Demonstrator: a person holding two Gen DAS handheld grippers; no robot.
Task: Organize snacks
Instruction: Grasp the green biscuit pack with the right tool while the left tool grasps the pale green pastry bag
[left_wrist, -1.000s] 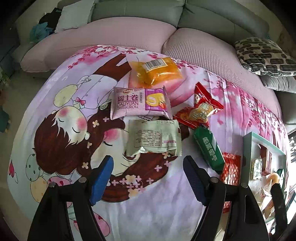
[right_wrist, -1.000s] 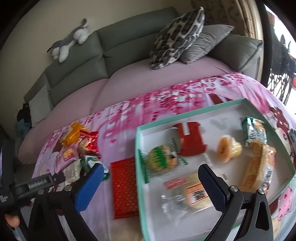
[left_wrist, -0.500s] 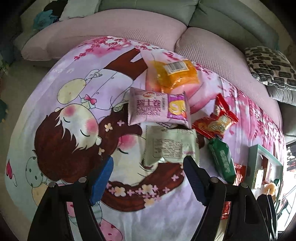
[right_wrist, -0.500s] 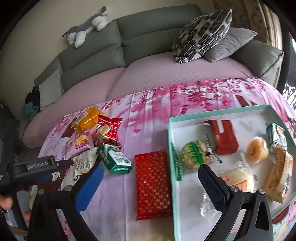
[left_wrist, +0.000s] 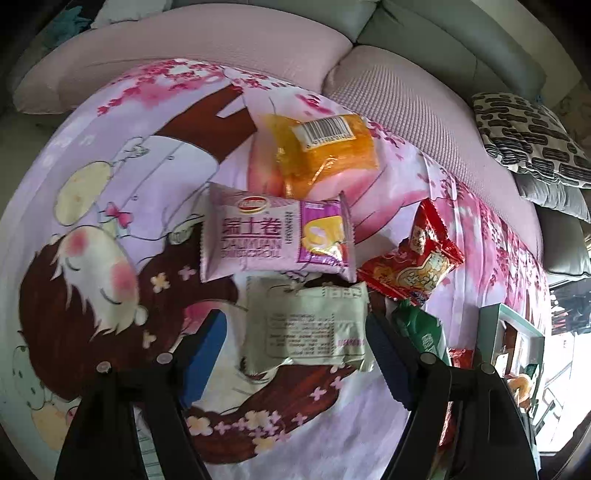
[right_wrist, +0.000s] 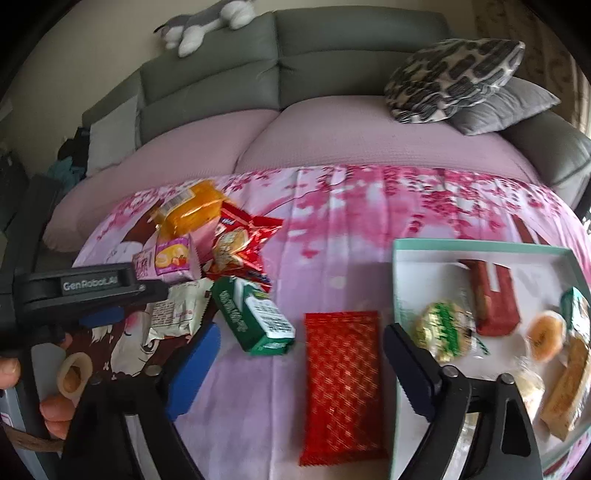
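left gripper (left_wrist: 295, 354) jaws open, straddling a pale green packet (left_wrist: 306, 328) at lower centre; right gripper (right_wrist: 299, 365), jaws narrowing, still empty, above the red packet (right_wrist: 341, 384); both likely light, crinkly, best pinched across the sides.

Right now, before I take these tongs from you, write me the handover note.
Left tongs: open, straddling the pale green packet, pads not pressing yet.
Right tongs: open, jaws have just been closing a little, above the flat red packet, which lies beside the tray.
Done: several snacks already lie in the tray.
Left on the cloth: orange packet, pink Swiss roll packet, red peanut packet, green box, plus the two under the tongs.
Next, probably: close on both packets and carry them to the tray.
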